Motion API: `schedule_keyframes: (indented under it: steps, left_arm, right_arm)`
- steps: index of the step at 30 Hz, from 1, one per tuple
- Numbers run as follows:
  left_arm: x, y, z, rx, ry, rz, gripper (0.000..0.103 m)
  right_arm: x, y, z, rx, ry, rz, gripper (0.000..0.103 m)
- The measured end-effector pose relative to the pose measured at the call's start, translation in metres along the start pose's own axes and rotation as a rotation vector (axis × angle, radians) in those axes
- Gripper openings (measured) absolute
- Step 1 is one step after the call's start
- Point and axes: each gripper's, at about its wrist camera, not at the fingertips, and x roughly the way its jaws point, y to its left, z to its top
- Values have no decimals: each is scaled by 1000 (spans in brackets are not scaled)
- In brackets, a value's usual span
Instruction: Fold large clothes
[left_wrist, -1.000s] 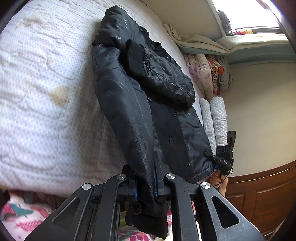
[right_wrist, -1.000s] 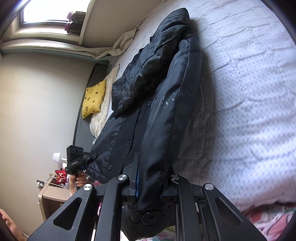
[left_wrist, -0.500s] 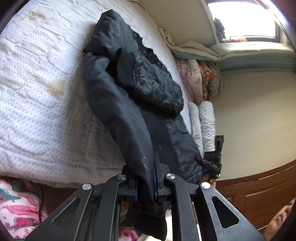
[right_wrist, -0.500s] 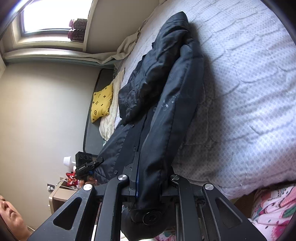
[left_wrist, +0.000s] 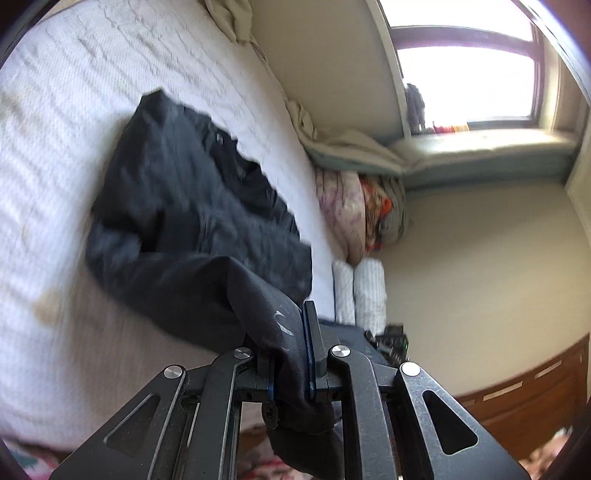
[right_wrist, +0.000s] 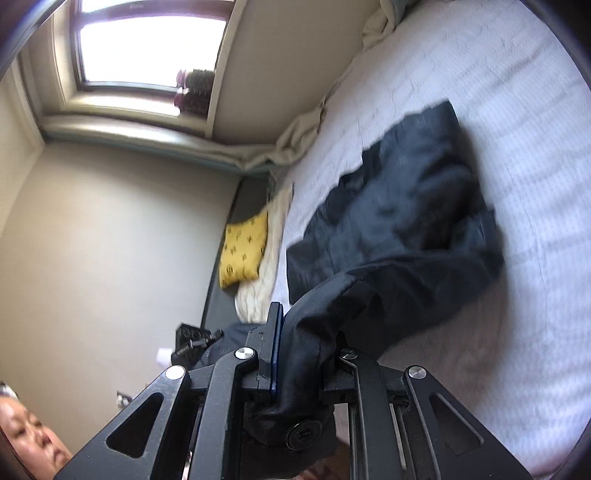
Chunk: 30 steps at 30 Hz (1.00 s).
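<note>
Gripping dark jacket (left_wrist: 192, 221) hem: left gripper (left_wrist: 291, 365) and right gripper (right_wrist: 303, 369) each clamped on one hem corner at near bed (left_wrist: 55, 110) edge. Jacket's long axis runs away from fingers toward far edge; collar end flat on mattress. Both hands equally near.

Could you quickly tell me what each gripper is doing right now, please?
Left gripper: closed on the black jacket's hem.
Right gripper: closed on the same hem.
</note>
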Motion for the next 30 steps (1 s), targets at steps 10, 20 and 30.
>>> schedule_keyframes:
  steps: [10, 20, 30]
  left_arm:
    - [60, 37, 77, -135, -80, -8, 15]
    - [97, 76, 116, -211, -111, 43, 17]
    - [104, 95, 123, -241, -175, 90, 63]
  right_arm:
    - [52, -31, 73, 119, -89, -45, 10]
    - [105, -67, 119, 184, -99, -134, 12]
    - [115, -102, 138, 272, -143, -122, 58]
